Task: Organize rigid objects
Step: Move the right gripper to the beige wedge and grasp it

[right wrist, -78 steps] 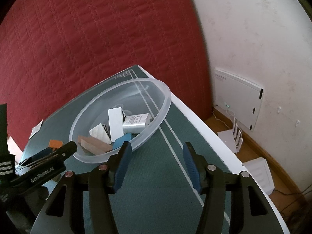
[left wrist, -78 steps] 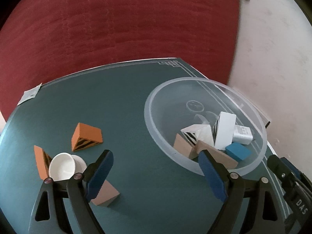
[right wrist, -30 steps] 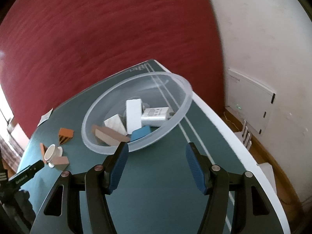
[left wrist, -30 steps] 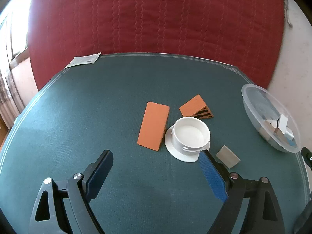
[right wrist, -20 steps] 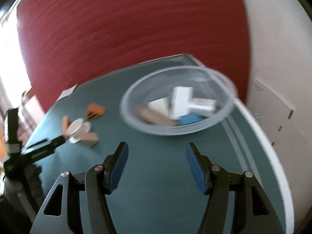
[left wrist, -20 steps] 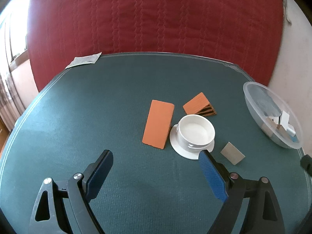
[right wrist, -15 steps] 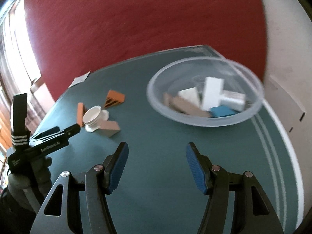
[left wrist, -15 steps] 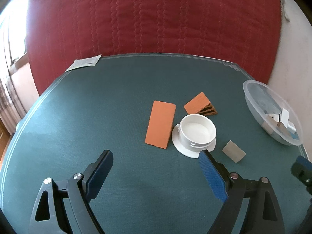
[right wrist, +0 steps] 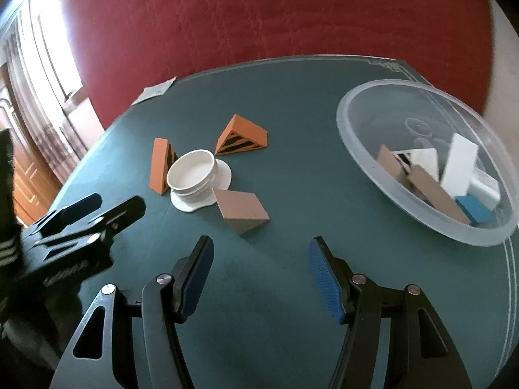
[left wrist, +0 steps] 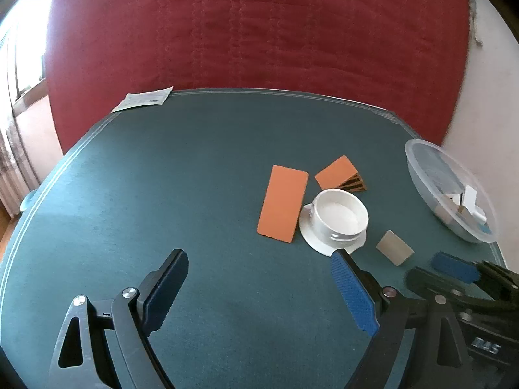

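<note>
On the green table a white cup (left wrist: 340, 215) (right wrist: 192, 170) stands on a saucer. An orange wedge (left wrist: 283, 203) (right wrist: 159, 166) lies left of it, a striped orange wedge (left wrist: 341, 175) (right wrist: 241, 136) behind it, and a tan wedge (left wrist: 395, 247) (right wrist: 241, 211) at its right. A clear plastic bowl (left wrist: 431, 181) (right wrist: 363, 136) at the right holds several blocks. My left gripper (left wrist: 259, 285) is open and empty, short of the cup. My right gripper (right wrist: 261, 269) is open and empty, just short of the tan wedge.
A paper slip (left wrist: 142, 101) (right wrist: 155, 92) lies at the table's far left corner. A red quilted backing (left wrist: 259, 26) rises behind the table. The right gripper's body (left wrist: 460, 278) shows at the lower right of the left wrist view; the left gripper's body (right wrist: 78, 223) shows left in the right wrist view.
Both grippers swung left from the bowl toward the loose wedges and cup. The right gripper now faces the tan wedge and has entered the left wrist view. Both stayed open.
</note>
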A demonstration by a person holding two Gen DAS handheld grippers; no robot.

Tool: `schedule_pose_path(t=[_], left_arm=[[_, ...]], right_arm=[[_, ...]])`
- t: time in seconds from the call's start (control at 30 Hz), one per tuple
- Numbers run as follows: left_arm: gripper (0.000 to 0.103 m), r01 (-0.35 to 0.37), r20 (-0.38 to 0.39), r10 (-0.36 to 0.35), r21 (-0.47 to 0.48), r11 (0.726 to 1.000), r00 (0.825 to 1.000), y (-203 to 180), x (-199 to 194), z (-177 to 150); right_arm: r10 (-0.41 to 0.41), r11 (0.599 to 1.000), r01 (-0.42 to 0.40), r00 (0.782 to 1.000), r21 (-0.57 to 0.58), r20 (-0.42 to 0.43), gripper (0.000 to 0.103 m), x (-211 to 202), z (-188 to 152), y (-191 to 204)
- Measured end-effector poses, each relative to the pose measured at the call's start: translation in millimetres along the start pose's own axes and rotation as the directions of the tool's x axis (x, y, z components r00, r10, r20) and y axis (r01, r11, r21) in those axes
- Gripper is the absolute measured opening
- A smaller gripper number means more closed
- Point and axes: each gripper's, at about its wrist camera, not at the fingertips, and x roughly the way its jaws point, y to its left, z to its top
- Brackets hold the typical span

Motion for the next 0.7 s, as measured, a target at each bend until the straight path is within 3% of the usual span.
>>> schedule_pose_path(t=[0.17, 0.33, 0.7], left_arm=[[0.092, 0.002, -0.002, -0.002, -0.013, 1.000, 1.000, 3, 3, 0], [0.092, 0.004, -0.007, -0.004, -0.032, 0.999, 1.000, 7, 5, 1], [0.092, 0.003, -0.009, -0.004, -0.050, 0.999, 1.000, 11, 6, 1]], right_arm=[[-0.031, 0.999, 0.031, 0.999, -0.013, 0.008, 0.063, 6, 7, 4], [-0.111, 0.993, 0.112, 0.994, -0.048, 0.023, 0.063, 9, 7, 7], [-0.174, 0.985, 0.173, 0.984, 0.018, 0.045, 0.063, -1, 3, -13]])
